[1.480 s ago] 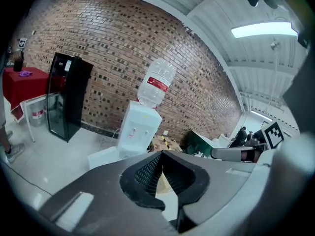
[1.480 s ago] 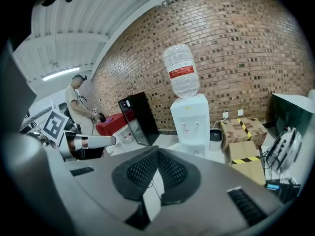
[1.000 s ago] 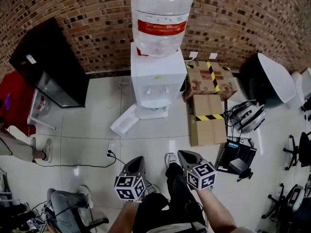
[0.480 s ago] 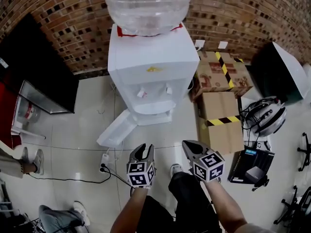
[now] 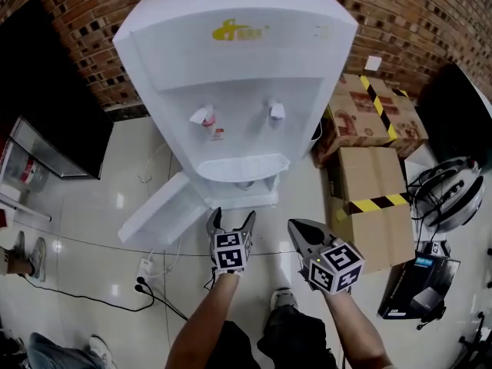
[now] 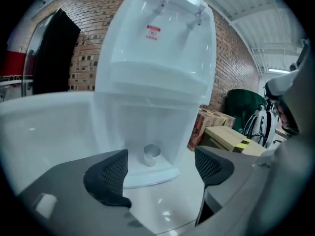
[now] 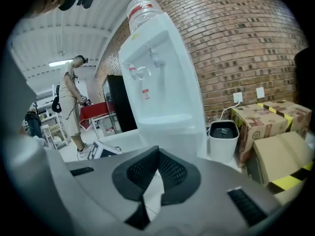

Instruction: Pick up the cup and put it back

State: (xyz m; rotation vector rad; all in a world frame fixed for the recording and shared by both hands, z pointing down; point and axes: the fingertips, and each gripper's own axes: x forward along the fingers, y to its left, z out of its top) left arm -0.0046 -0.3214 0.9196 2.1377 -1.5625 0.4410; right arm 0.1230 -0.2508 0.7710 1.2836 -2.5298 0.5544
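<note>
The top of the water cooler (image 5: pixel 231 68) is cut off in the head view. The cup (image 6: pixel 151 155) in its nook looks tiny; I can't see inside it. The red label (image 6: pixel 153 31) is too small to read.

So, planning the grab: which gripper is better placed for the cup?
Left, probably. The left gripper faces the cup inside the dispenser, jaws opening, empty; the right gripper is shut.

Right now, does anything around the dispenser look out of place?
Yes: a white panel juts from the base of the dispenser across the floor, like a door left open. The cup stands upright in the bottom compartment, not under the taps.
</note>
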